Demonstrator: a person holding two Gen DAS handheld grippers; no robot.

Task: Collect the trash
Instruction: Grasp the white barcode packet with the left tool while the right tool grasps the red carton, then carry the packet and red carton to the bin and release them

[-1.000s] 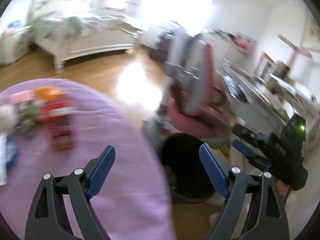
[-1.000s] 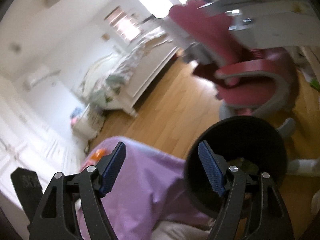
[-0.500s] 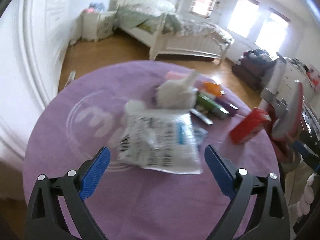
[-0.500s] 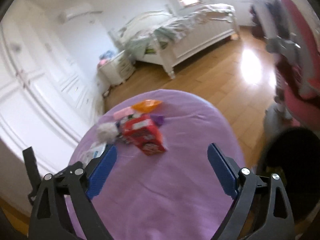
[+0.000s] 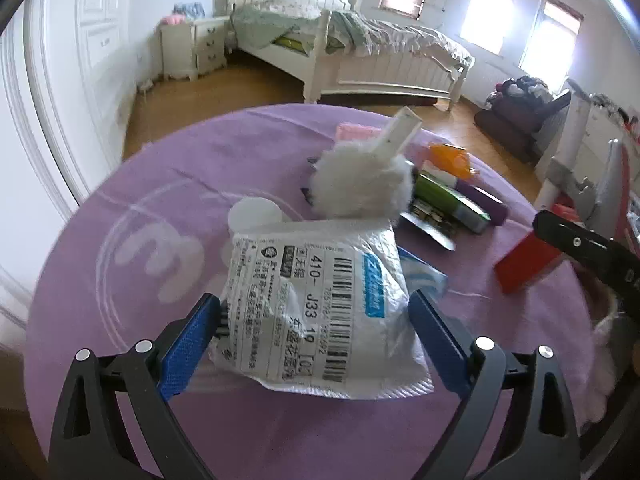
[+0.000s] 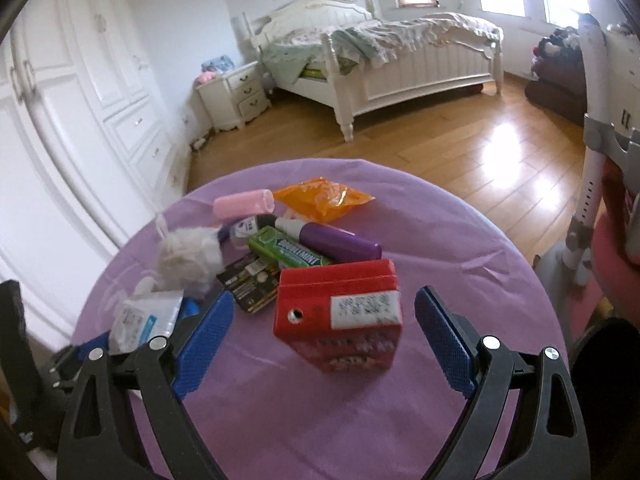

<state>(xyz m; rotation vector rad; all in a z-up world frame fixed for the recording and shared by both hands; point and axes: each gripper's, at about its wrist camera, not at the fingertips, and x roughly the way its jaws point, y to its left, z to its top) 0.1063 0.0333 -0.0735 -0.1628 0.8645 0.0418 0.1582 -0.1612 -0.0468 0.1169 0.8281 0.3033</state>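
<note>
A round table with a purple cloth (image 5: 120,240) (image 6: 440,240) holds a pile of trash. My left gripper (image 5: 316,332) is open, its jaws on either side of a white plastic mailer bag with barcodes (image 5: 320,300), not closed on it. My right gripper (image 6: 324,332) is open around a red carton (image 6: 340,312), which stands between the jaws untouched. Behind lie a white fluffy ball (image 5: 360,188) (image 6: 188,256), a green gum pack (image 6: 288,252), a purple tube (image 6: 340,240), an orange wrapper (image 6: 324,196) and a pink roll (image 6: 244,204).
A black trash bin (image 6: 608,360) stands by the table's right edge, next to a pink and grey chair (image 6: 616,184). A white bed (image 6: 400,60), a nightstand (image 6: 236,96) and wardrobe doors (image 6: 60,120) lie beyond on the wooden floor.
Both grippers swung from the bin and chair back to the table. The left closed in on the mailer bag, the right on the red carton.
</note>
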